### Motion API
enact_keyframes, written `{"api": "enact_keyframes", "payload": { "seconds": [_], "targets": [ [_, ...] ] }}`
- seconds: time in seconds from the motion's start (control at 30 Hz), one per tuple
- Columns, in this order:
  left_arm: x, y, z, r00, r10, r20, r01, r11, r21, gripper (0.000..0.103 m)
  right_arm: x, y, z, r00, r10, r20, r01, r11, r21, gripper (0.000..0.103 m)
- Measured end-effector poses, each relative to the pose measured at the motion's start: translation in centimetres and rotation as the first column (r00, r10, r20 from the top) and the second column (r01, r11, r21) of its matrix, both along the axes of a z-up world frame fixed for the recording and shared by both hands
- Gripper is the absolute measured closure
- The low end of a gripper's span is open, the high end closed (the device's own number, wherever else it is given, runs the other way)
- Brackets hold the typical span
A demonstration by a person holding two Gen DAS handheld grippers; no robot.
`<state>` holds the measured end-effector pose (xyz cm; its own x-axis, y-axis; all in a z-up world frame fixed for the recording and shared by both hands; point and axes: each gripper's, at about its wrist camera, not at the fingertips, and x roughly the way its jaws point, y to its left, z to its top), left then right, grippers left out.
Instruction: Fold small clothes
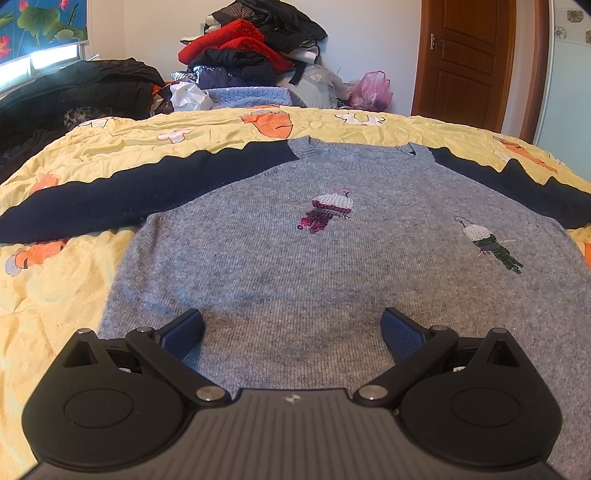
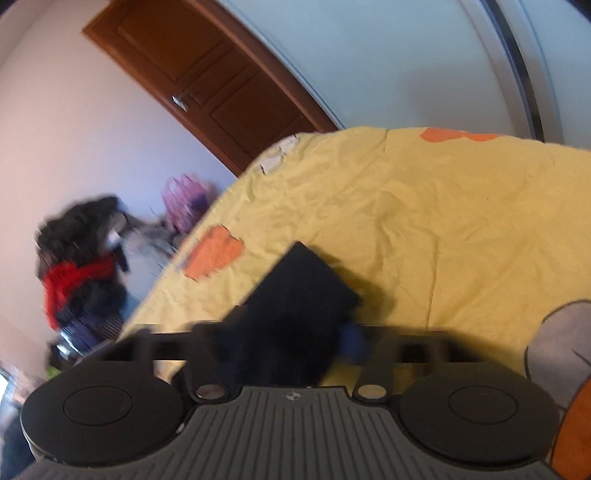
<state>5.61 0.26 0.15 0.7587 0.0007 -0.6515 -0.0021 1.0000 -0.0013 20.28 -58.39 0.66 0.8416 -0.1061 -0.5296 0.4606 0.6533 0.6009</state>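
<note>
Sweater, grey knit with dark navy sleeves, lies spread flat and face up on the bed's yellow quilt, its neckline toward the far edge and both sleeves stretched out to the sides. Two sequined motifs sit on its chest, a pink one near the middle and a green one toward the right. The left gripper hangs over the lower part of the sweater with its blue-padded fingers wide apart and nothing between them. In the blurred, tilted right wrist view, the right gripper is clamped on the dark navy sleeve end, which sticks out beyond the fingers over the quilt. The quilt is creased and printed with orange and white shapes. Beyond the far edge of the bed rises a tall heap of clothes, red and black garments on top, with a folded light blue knit at its foot, crumpled white paper beside that, and a pink plastic bag to the right. A black coat lies at the left under a window with a lotus-print blind. A brown wooden door with a metal handle stands in the pale wall at the right.
</note>
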Motion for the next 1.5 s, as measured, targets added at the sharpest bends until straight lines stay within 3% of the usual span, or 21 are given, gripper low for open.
{"api": "enact_keyframes", "payload": {
  "seconds": [0.13, 0.27, 0.33, 0.5, 0.63, 0.7, 0.8, 0.93, 1.0, 1.03, 1.07, 1.1, 1.2, 1.3, 1.37, 1.43, 1.5],
  "targets": [
    [0.1, 0.0, 0.0, 1.0, 0.0, 0.0, 0.0, 1.0, -0.001, 0.0, -1.0, 0.1, 0.8, 0.998, -0.039, 0.04, 0.04, 0.999, -0.02, 0.086],
    [0.1, 0.0, 0.0, 1.0, 0.0, 0.002, 0.0, 1.0, -0.007, 0.0, -2.2, -0.5, 4.1, 0.988, -0.097, 0.119, 0.108, 0.989, -0.097, 0.087],
    [0.2, 0.1, 0.0, 1.0, 0.001, 0.004, -0.001, 1.0, -0.014, 0.0, -2.7, -1.2, 5.2, 0.985, -0.107, 0.133, 0.12, 0.989, -0.091, 0.087],
    [0.1, 0.3, 0.0, 1.0, 0.002, 0.007, -0.002, 1.0, -0.023, 0.0, -2.6, 1.5, 7.4, 0.99, -0.011, 0.142, 0.033, 0.988, -0.149, 0.087],
    [0.1, 0.3, 0.0, 1.0, 0.003, 0.009, -0.003, 1.0, -0.027, 0.0, -3.0, 7.2, 9.4, 0.979, 0.121, 0.165, -0.079, 0.968, -0.236, 0.087],
    [0.1, 0.3, 0.0, 1.0, 0.003, 0.009, -0.003, 1.0, -0.029, 0.0, -2.8, 11.9, 10.3, 0.954, 0.246, 0.172, -0.188, 0.937, -0.295, 0.087],
    [0.1, 0.3, 0.0, 1.0, 0.004, 0.009, -0.003, 1.0, -0.029, 0.0, -2.5, 20.0, 10.4, 0.874, 0.457, 0.167, -0.384, 0.858, -0.341, 0.086],
    [0.1, 0.3, 0.0, 1.0, 0.005, 0.008, -0.005, 1.0, -0.023, 0.0, -1.7, 28.5, 7.5, 0.777, 0.616, 0.132, -0.566, 0.775, -0.282, 0.086],
    [0.1, 0.3, 0.0, 1.0, 0.005, 0.008, -0.005, 1.0, -0.023, 0.0, -1.4, 31.7, 5.5, 0.763, 0.644, 0.065, -0.605, 0.745, -0.279, 0.071],
    [0.1, 0.3, 0.0, 1.0, 0.004, 0.008, -0.004, 1.0, -0.023, 0.0, -1.1, 32.8, 4.4, 0.752, 0.659, 0.02, -0.633, 0.729, -0.262, 0.059],
    [0.1, 0.3, 0.0, 1.0, 0.004, 0.008, -0.004, 1.0, -0.023, 0.0, -0.9, 33.4, 3.4, 0.741, 0.671, -0.026, -0.659, 0.718, -0.224, 0.037],
    [0.1, 0.3, 0.0, 1.0, 0.004, 0.008, -0.004, 1.0, -0.023, 0.0, -1.3, 33.8, 2.8, 0.74, 0.671, -0.038, -0.666, 0.724, -0.183, 0.035],
    [0.1, 0.3, 0.0, 1.0, 0.005, 0.008, -0.005, 1.0, -0.022, 0.0, -5.0, 32.1, 2.4, 0.766, 0.633, 0.114, -0.624, 0.774, -0.104, 0.034],
    [0.1, 0.5, 0.1, 1.0, 0.0, 0.007, 0.0, 1.0, -0.031, 0.0, -7.8, 29.7, 2.0, 0.809, 0.557, 0.184, -0.55, 0.83, -0.093, 0.029],
    [0.3, 0.9, 0.6, 1.0, -0.002, 0.011, 0.003, 0.998, -0.064, 0.0, -9.0, 28.3, 1.1, 0.82, 0.537, 0.199, -0.53, 0.843, -0.093, 0.029],
    [0.8, 1.5, 1.8, 0.999, -0.027, 0.035, 0.033, 0.984, -0.176, 0.0, -9.9, 27.0, 0.1, 0.834, 0.505, 0.224, -0.508, 0.86, -0.047, 0.029],
    [2.2, 2.1, 3.0, 0.997, -0.067, 0.026, 0.072, 0.928, -0.367, 0.0, -10.5, 26.0, -0.3, 0.834, 0.462, 0.301, -0.487, 0.873, 0.008, 0.029]
  ]
}}
